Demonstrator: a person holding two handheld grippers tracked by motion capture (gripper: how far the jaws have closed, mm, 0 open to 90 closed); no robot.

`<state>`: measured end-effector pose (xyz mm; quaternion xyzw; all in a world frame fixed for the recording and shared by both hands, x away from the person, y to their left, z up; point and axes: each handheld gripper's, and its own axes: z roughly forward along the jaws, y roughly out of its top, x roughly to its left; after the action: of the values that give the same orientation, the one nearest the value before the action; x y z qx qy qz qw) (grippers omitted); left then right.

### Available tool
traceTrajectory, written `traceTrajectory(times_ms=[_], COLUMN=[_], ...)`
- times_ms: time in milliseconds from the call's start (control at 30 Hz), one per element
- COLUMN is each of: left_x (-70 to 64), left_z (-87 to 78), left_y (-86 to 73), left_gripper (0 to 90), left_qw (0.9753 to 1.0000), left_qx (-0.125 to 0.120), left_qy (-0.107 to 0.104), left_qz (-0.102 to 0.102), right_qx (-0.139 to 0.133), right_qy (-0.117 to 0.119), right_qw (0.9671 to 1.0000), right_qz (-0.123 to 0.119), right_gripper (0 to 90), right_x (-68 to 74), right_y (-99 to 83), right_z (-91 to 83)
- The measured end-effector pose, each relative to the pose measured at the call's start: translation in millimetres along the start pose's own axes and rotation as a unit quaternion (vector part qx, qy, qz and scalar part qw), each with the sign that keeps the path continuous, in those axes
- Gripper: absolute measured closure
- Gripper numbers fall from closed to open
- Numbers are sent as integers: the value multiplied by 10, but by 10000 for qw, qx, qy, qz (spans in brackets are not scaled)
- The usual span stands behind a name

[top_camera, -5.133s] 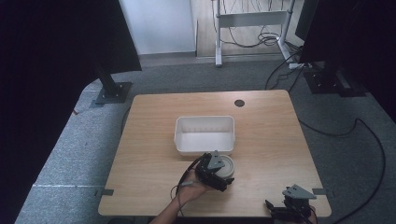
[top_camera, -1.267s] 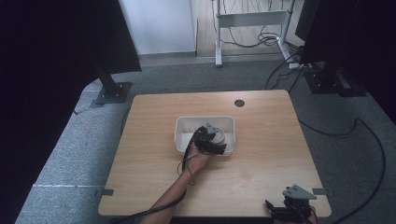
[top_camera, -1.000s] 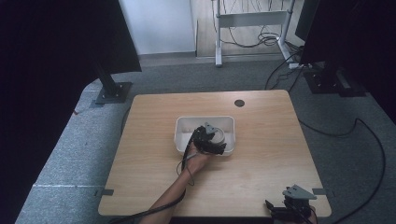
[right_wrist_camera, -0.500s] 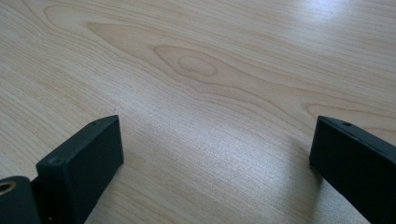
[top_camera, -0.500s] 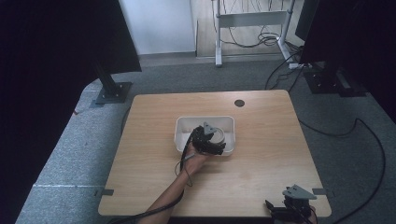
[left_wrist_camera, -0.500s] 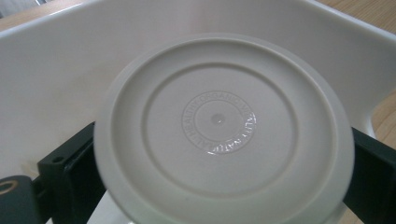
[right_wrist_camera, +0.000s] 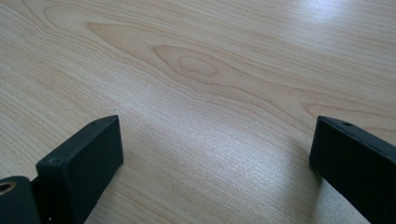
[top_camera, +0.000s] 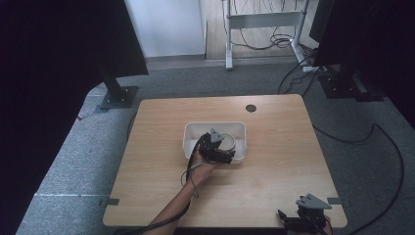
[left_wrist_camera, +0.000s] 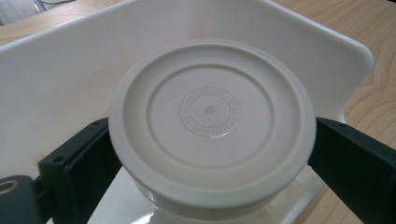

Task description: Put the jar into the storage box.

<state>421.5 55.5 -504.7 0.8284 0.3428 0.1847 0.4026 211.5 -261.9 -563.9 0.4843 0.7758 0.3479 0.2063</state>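
Left claw (top_camera: 218, 149) grips a round cream plastic tub (left_wrist_camera: 210, 121) over the white tray (top_camera: 191, 134) at mid-worktop.

Its black jaws press opposite sides of the tub's lidded rim, which looks smooth, stiff and probably light, so a hold just under the lid's lip seems safest against slipping. Right claw (top_camera: 306, 215) rests at the wooden worktop's (top_camera: 279, 147) near right edge, jaws spread wide with nothing between them.

Grey carpet floor (top_camera: 73, 161), white wall (top_camera: 166, 24), dark screens (top_camera: 54, 54).
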Motion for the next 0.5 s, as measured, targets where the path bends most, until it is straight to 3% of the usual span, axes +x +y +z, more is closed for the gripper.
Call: traceTrajectory(times_ms=[500], left_x=[-8], left_z=[-157], left_y=[-72], left_gripper=[45], left_qw=[9999], left_qx=[-83], left_qy=[-32], left_qz=[79], right_qx=[0], right_qy=[-1], right_qw=[10000], right_qz=[3], right_gripper=[23], right_x=[1], right_y=[1], right_z=[1])
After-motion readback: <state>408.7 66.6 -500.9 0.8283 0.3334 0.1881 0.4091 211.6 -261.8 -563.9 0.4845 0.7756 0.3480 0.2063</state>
